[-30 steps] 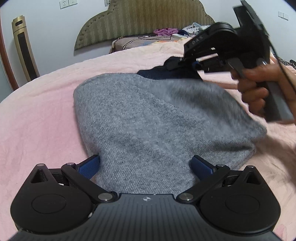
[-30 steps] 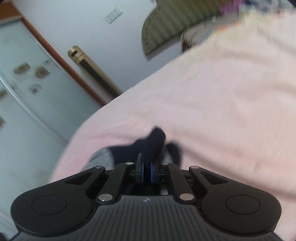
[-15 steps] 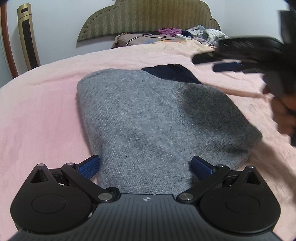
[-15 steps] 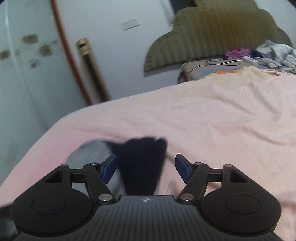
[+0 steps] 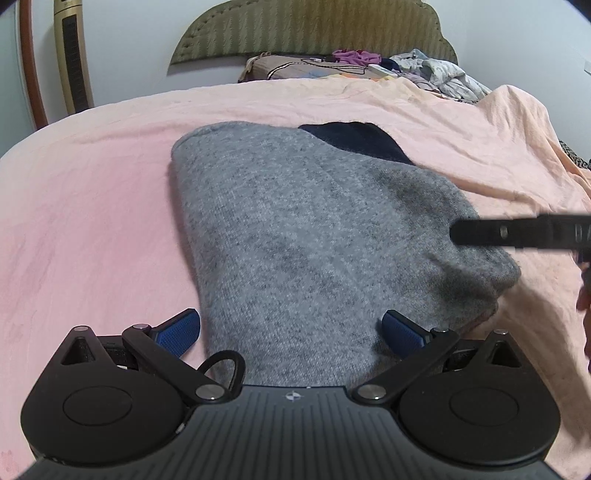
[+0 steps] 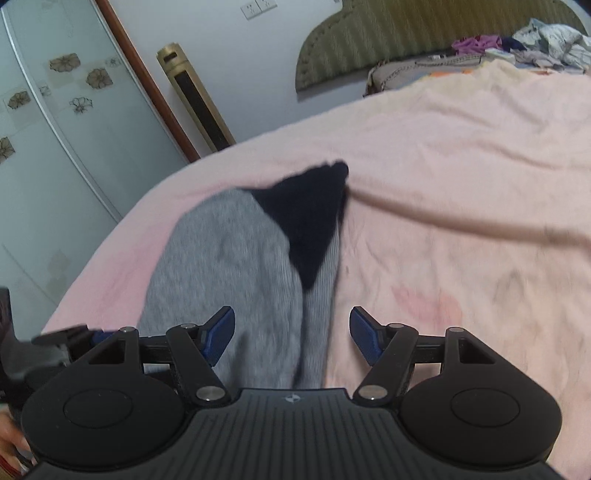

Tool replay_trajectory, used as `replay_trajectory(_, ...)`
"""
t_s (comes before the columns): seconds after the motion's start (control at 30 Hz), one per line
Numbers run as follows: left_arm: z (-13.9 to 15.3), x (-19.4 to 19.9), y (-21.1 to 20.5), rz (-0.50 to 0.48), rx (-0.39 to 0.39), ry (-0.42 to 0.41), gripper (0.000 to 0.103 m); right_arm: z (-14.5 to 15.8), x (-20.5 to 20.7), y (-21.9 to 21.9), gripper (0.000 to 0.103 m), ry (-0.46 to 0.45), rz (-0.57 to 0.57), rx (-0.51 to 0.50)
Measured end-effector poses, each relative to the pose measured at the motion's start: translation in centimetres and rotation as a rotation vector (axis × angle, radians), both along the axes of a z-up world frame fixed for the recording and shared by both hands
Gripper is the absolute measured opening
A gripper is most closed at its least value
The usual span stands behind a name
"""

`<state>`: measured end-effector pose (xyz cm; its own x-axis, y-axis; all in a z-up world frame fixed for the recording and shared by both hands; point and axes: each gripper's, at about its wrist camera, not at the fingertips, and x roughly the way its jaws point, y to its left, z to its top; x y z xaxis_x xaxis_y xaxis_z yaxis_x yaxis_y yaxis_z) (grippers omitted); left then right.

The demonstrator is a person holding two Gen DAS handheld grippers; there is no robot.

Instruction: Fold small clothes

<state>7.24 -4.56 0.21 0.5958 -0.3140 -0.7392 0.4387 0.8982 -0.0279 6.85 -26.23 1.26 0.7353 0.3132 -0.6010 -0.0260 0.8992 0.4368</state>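
A grey knitted garment (image 5: 314, 236) lies folded on the pink bedspread (image 5: 92, 206), with a dark navy part (image 5: 358, 142) showing at its far end. My left gripper (image 5: 291, 330) is open, its blue pads on either side of the garment's near end. My right gripper (image 6: 291, 334) is open and empty over the garment's near end (image 6: 229, 266); the navy part (image 6: 310, 221) lies ahead of it. One black finger of the right gripper (image 5: 517, 232) shows at the right of the left wrist view, above the garment's right edge.
A padded headboard (image 5: 314, 33) and a pile of loose clothes (image 5: 436, 74) are at the far end of the bed. A gold standing unit (image 6: 195, 96) and a wardrobe door (image 6: 55, 140) stand to the left. A fold in the bedspread (image 6: 461, 221) runs right of the garment.
My right gripper has let go of the navy part and opened, then drawn back and down to the garment's right side. My left gripper has stayed open at the near end.
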Motion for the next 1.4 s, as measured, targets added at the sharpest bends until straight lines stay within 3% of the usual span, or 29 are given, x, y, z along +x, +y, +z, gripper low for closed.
replay_trajectory(0.23,0.5,-0.8,1.6,0.025,-0.01,0.0,0.103,-0.3,-1.6,-1.1,0.069,0.014,-0.065,0.048)
replay_trajectory(0.37,0.6,-2.7,3.5,-0.012,-0.023,-0.022,0.103,-0.3,-2.5,-1.5,0.069,0.016,-0.052,0.114)
replay_trajectory(0.5,0.2,-4.4,4.6,-0.049,0.023,-0.059,0.103,-0.5,-3.1,-0.8,0.068,0.017,-0.035,0.121)
replay_trajectory(0.57,0.1,-4.7,4.5,-0.051,0.059,-0.083,0.103,-0.5,-3.1,-0.6,0.062,0.013,-0.038,0.127)
replay_trajectory(0.63,0.0,-4.5,4.3,-0.021,0.089,-0.106,0.103,-0.6,-3.1,-0.5,0.041,0.015,-0.045,0.137)
replay_trajectory(0.8,-0.4,-3.3,4.8,0.069,0.121,-0.119,0.103,-1.0,-2.8,-0.6,0.014,0.025,-0.05,0.143)
replay_trajectory(0.9,-0.2,-3.2,5.8,0.124,0.133,-0.146,0.103,-0.9,-3.2,-0.5,0.009,0.016,-0.027,0.162)
replay_trajectory(1.0,-0.1,-2.6,7.7,0.164,0.067,-0.094,0.103,-0.8,-3.4,-0.1,0.009,0.019,0.008,0.187)
replay_trajectory(1.1,0.1,-2.4,8.1,0.156,0.038,-0.051,0.103,-1.1,-3.2,0.5,0.009,0.046,0.01,0.08)
replay_trajectory(1.2,1.1,-3.5,7.5,0.117,0.066,-0.084,0.103,-0.3,-3.7,1.0,0.011,0.028,-0.003,-0.011)
replay_trajectory(1.3,2.4,-4.4,6.9,0.08,0.03,-0.095,0.103,1.8,-4.5,2.0,0.012,-0.046,-0.061,-0.136)
replay_trajectory(1.4,3.5,-4.2,6.0,0.085,-0.04,-0.081,0.103,3.6,-4.9,3.4,0.012,-0.12,-0.032,-0.175)
